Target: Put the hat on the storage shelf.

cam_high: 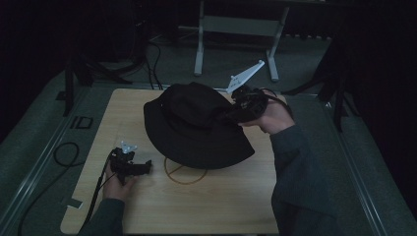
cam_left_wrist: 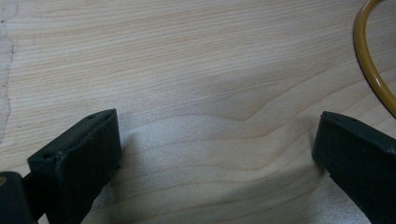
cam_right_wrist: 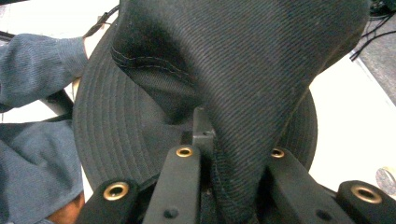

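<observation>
The right tool point(cam_high: 235, 112) is clamped on the crown of the black hat point(cam_high: 194, 123), its jaws pinching a fold of cloth, and holds the hat lifted over the bench point(cam_high: 206, 206). A yellow ring point(cam_high: 184, 178) lies on the bench just under the hat's near brim. The left tool point(cam_high: 142, 167) rests beside the ring, jaws apart, holding nothing.

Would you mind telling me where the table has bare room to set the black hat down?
Bare wood runs along the table's near edge, between the left hand-held gripper and the sleeve. The far left corner is free too. The middle is crowded by the hat over the yellow ring.
</observation>
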Action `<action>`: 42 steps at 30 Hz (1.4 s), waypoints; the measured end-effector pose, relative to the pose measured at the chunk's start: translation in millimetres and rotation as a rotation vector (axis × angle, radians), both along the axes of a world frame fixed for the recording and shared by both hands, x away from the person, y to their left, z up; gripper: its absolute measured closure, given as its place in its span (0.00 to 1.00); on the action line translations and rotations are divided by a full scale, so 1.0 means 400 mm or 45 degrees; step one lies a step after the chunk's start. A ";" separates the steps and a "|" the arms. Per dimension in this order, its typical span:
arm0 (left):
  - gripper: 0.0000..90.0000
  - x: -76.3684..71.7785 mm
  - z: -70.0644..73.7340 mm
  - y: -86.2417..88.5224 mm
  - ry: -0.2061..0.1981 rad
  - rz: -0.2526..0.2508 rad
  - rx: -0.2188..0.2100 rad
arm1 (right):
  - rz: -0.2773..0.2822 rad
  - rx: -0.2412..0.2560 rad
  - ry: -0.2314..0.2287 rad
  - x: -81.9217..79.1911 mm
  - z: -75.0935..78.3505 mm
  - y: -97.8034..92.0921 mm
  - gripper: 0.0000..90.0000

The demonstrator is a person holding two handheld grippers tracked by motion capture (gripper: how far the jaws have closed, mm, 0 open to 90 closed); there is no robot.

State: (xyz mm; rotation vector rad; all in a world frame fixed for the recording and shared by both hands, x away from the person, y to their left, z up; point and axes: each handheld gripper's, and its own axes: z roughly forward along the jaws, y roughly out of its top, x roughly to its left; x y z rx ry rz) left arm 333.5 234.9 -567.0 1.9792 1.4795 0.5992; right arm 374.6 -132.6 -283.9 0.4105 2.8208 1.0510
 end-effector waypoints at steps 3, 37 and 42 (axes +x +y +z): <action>0.02 0.000 0.001 0.002 0.008 -0.009 0.008 | -0.002 -0.016 0.006 0.004 -0.004 0.015 0.92; 0.02 0.000 0.000 0.000 -0.003 0.002 0.000 | 0.037 -0.074 -0.023 0.003 -0.035 0.131 0.75; 0.02 0.000 0.000 0.000 -0.001 0.000 -0.001 | 0.023 -0.111 -0.001 0.009 -0.055 0.143 0.59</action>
